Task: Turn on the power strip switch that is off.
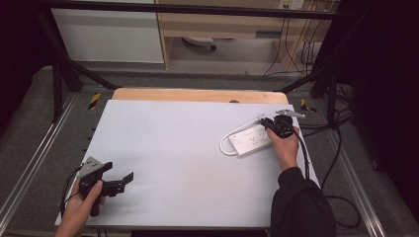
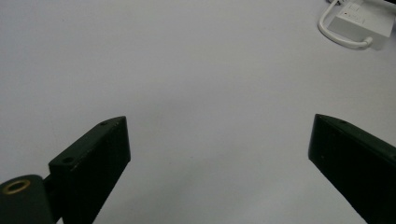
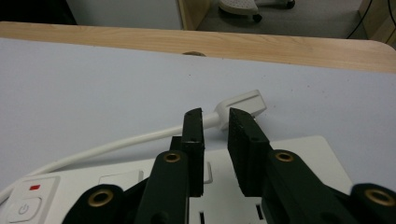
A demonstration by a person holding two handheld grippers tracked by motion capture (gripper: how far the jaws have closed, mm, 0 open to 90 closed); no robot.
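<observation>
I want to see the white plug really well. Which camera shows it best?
The right gripper view: the plug lies close, just past the right gripper, on its cord. In the high view it is a tiny white bit by the power strip. The left gripper view shows the strip far off.

A wooden table (image 1: 197, 94) carries a pale grey mat (image 1: 173, 158) — on it lies a white power strip (image 1: 249, 139) with its cord.

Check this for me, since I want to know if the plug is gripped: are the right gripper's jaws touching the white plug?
Apart. In the right gripper view the right gripper has a gap between its jaws, and the white plug lies on the table beyond their tips.
</observation>
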